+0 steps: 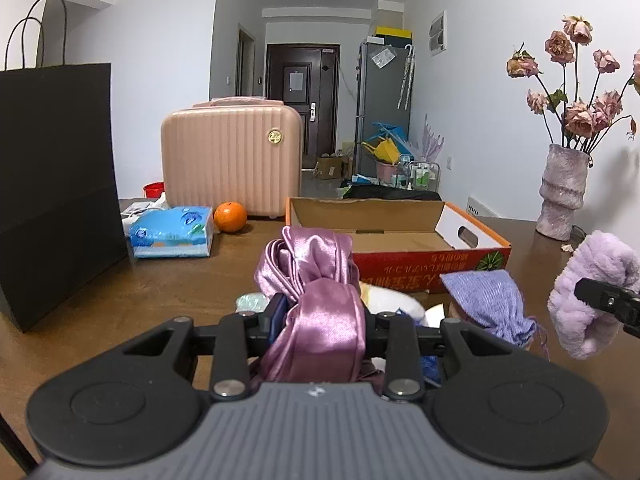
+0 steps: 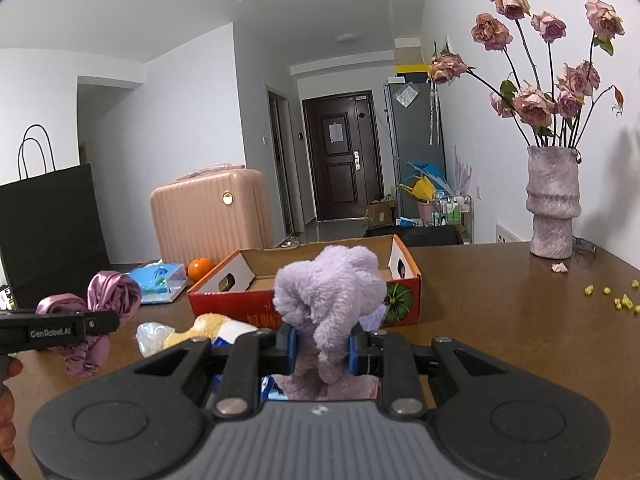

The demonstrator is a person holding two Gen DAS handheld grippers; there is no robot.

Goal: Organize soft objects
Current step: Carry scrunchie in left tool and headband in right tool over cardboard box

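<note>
"GenRobot.AI" was printed in white on the black side of the left tongs [image 2: 102, 323], at nine o'clock. Yellow characters on the red cardboard box [image 2: 256, 312] were seen upside down and could not be read.

Both cameras sit low on hand-held grippers, just behind the fingers, looking forward and slightly down across a brown table [image 1: 168, 280] toward a hallway door [image 1: 303, 92] at 12 o'clock. The left wrist view has its own left gripper [image 1: 325, 322] filling the near foreground at 6 o'clock, a black paper bag [image 1: 56, 184] close at 9 o'clock, and the right gripper [image 1: 608, 304] entering at 3 o'clock. The right wrist view stands further right: the vase [image 2: 554, 204] looms near at 2 o'clock, and the left gripper [image 2: 100, 324] enters at 9 o'clock. Both share the cardboard box [image 1: 432, 256], the pink suitcase [image 1: 232, 156], the orange [image 1: 230, 217] and the door.
</note>
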